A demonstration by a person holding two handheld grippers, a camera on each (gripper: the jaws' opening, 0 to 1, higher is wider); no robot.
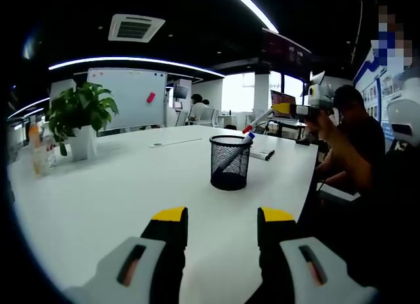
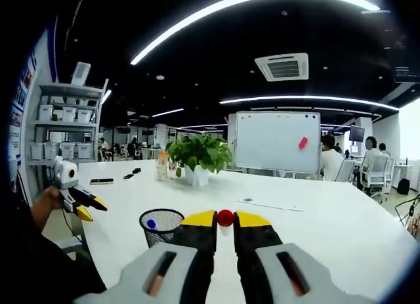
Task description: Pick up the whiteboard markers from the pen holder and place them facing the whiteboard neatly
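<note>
Clamping a red-capped marker (image 2: 225,218), right fingers (image 2: 197,220) overlook pen holder (image 2: 161,226); left fingers (image 1: 170,215) wide.

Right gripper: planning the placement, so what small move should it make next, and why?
Probably carry the red-capped marker, clamped in the right gripper, toward the markers lying beyond the holder and set it beside them. The left gripper hangs open, and a blue-capped marker waits in the holder.

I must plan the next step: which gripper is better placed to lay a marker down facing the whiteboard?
Right, probably. The right gripper is shut on a red-capped whiteboard marker, pointing toward the white whiteboard. The left gripper is open, short of the black mesh pen holder.
</note>
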